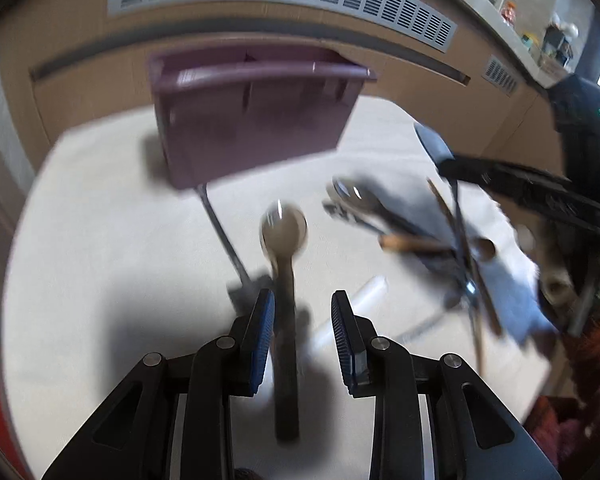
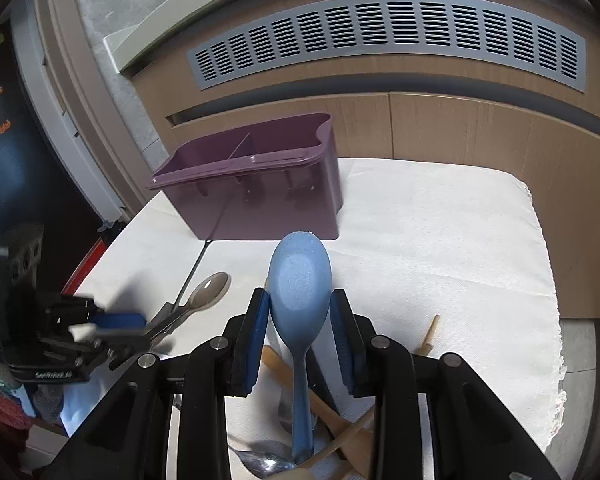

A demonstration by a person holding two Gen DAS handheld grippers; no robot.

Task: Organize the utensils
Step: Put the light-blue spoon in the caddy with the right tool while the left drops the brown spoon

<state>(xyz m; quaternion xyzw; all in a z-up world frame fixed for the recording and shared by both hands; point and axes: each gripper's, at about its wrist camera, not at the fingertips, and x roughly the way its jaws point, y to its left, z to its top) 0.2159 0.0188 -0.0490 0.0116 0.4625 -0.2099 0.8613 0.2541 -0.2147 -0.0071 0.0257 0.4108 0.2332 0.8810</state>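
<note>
Left wrist view is blurry, but the left gripper [image 1: 303, 332] has its fingers spread wide around the handle of a translucent brown plastic spoon [image 1: 283, 229] lying on the white cloth-covered table [image 1: 100, 240] — not pinching it yet, I'd say. The purple plastic divided utensil caddy [image 1: 252, 120] stands just beyond. Right wrist view: the right gripper [image 2: 300, 322] sits parted around a blue plastic serving spoon [image 2: 300, 280]; can't tell if the pads touch. Looks like the pick-up step — next, close, lift, drop into a caddy compartment.
</note>
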